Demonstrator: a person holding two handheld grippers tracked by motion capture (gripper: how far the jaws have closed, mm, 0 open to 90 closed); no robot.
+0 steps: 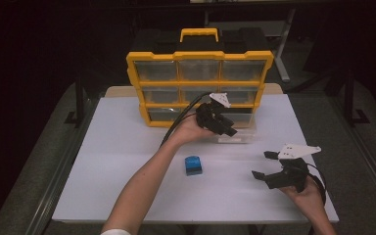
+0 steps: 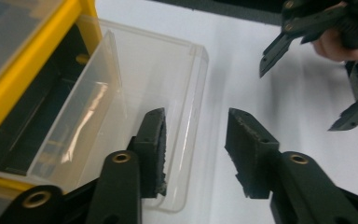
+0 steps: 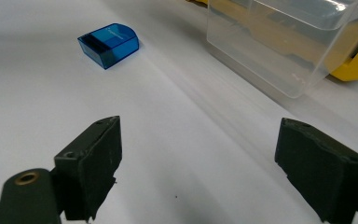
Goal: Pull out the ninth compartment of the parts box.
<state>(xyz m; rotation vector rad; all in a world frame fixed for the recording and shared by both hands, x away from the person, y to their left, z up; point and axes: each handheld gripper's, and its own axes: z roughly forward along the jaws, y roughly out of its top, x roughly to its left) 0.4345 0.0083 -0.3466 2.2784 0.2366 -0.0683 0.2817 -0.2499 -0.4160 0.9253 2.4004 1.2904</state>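
Observation:
A yellow organiser case with clear drawers stands upright at the back of the white table. Its bottom right drawer is pulled out; this drawer is empty. My left gripper is at that drawer, open, and in the left gripper view its jaws straddle the front wall without pressing it. A small blue box lies mid-table, apart from both grippers. My right gripper hovers open at the front right, and its view shows the jaws wide apart over bare table, the blue box beyond them.
The case has a yellow carry handle on top and its other drawers are closed. The right gripper also appears close to the drawer's right. Dark floor and metal frame legs surround the table.

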